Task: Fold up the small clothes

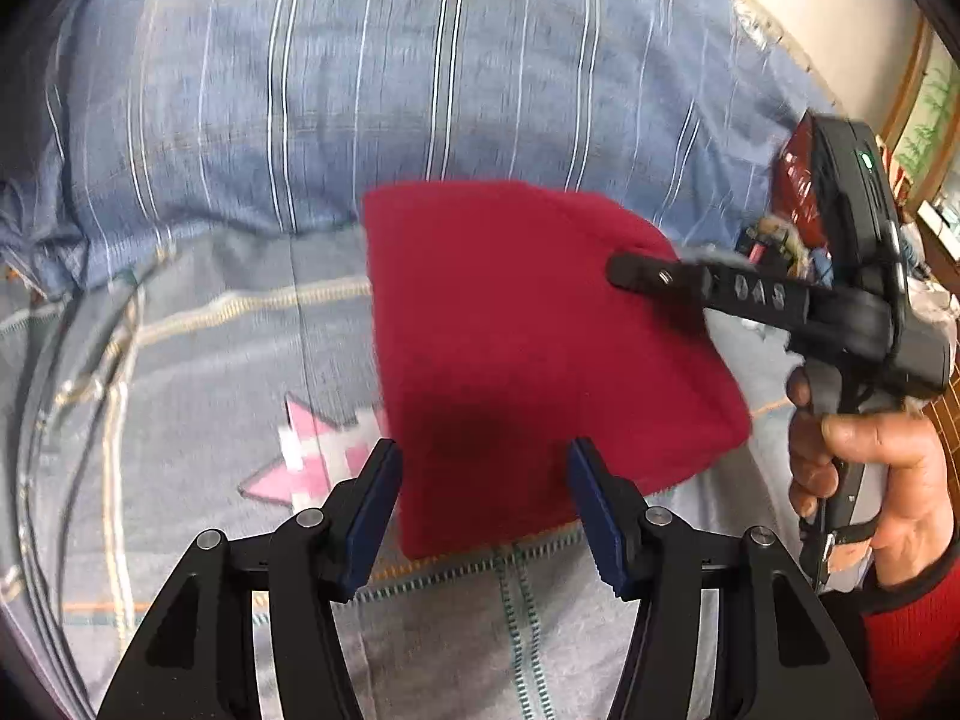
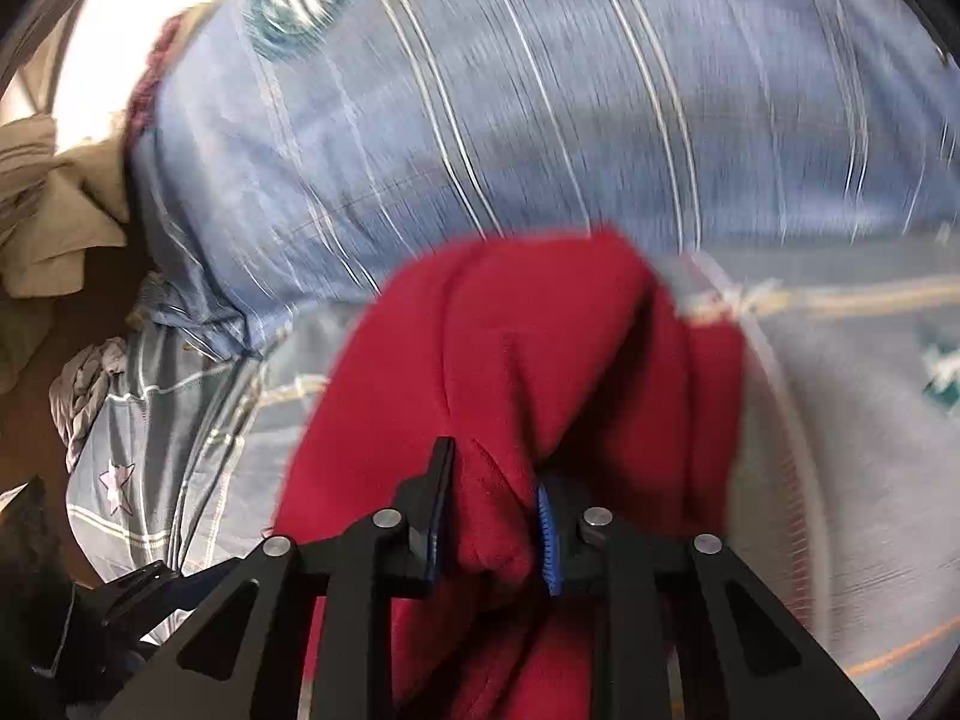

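A small red fleece cloth [image 1: 528,348] lies folded on the bedding, in the middle of the left wrist view. My left gripper [image 1: 485,468] stands open over its near edge, the blue pads on either side and not pressing it. From the right, my right gripper [image 1: 624,270] reaches in and pinches the cloth's far right corner. In the right wrist view the red cloth [image 2: 540,360] is bunched into a ridge, and my right gripper [image 2: 495,480] is shut on that fold. A hand [image 1: 870,468] with a red sleeve holds the right gripper's handle.
The cloth rests on a blue striped sheet [image 1: 360,90] and a grey-blue quilt with a pink star patch [image 1: 312,462]. Crumpled beige clothes [image 2: 54,210] lie at the far left of the right wrist view. Furniture edges show at the right [image 1: 924,138].
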The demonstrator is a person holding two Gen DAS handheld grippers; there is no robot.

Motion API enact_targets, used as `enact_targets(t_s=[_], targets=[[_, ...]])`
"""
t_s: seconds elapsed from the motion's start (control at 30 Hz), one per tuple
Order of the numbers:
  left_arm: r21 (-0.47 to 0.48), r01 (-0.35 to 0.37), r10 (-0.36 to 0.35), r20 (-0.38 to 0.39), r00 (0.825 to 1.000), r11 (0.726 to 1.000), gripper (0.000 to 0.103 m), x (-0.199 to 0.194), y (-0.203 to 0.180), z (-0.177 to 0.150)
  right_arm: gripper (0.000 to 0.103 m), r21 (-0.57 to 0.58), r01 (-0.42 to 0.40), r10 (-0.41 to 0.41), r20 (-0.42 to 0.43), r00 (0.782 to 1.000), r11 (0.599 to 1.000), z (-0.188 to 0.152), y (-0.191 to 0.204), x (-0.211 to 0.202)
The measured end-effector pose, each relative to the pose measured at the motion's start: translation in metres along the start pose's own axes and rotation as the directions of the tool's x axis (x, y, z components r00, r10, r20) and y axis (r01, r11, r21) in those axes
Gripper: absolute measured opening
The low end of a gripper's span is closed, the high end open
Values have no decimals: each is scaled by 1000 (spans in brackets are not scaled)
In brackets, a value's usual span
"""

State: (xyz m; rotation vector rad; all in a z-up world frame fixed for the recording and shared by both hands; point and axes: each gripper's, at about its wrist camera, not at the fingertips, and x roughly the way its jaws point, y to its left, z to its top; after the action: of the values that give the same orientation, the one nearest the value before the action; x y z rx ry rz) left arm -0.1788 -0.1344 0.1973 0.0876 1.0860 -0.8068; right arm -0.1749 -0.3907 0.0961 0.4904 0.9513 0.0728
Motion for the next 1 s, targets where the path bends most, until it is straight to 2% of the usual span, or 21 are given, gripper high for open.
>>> enact_targets(t_s=[0.1,0.2,0.27,0.37,0.4,0.47,0.5,0.57,0.6,0.7,0.77,0.83,0.93,1.0], targets=[[1,-12,12,27,1000,1000,57,-1,-1,10,23,-71,80,-76,52,996,994,2,6,-22],[13,-46,46,-5,999,999,57,17,-3,5,25,-54,134,-134,-12,991,990,-3,-8,-4],[28,-72,73,-42,996,997,57,33,-3,3,30,-11,135,-135,-43,990,991,-9,-21,12],[31,-72,73,-48,996,997,58,44,-3,1,41,48,108,-107,-16,994,993,-5,-26,-4],[28,-68,70,-50,996,997,58,53,-3,6,46,37,137,-137,13,990,990,-1,-23,-13],[10,-42,42,-49,998,999,58,59,-3,5,47,-6,187,-186,80,979,982,5,-15,-27],[3,-37,37,-49,998,999,61,64,-3,5,47,-34,188,-183,108,977,982,10,-8,-30],[-14,-23,22,-51,998,1000,65,71,1,6,45,-76,152,-145,95,985,985,14,-1,-20],[-19,-15,14,-52,999,1000,66,75,3,7,41,-93,157,-152,60,987,983,17,1,-5],[-25,-16,15,-52,999,1000,68,88,9,10,42,-100,223,-224,-2,975,970,19,-12,36],[-30,-15,13,-51,999,999,69,92,11,11,42,-88,201,-198,40,979,976,19,-17,39],[-36,-14,12,-52,999,999,70,100,16,13,42,-84,197,-195,34,980,977,20,-16,34],[-28,-21,20,-44,999,999,70,98,16,12,48,-42,163,-162,17,987,986,16,-11,8],[-29,-22,21,-42,999,999,70,96,15,10,51,-81,151,-150,28,988,985,3,1,-15]])
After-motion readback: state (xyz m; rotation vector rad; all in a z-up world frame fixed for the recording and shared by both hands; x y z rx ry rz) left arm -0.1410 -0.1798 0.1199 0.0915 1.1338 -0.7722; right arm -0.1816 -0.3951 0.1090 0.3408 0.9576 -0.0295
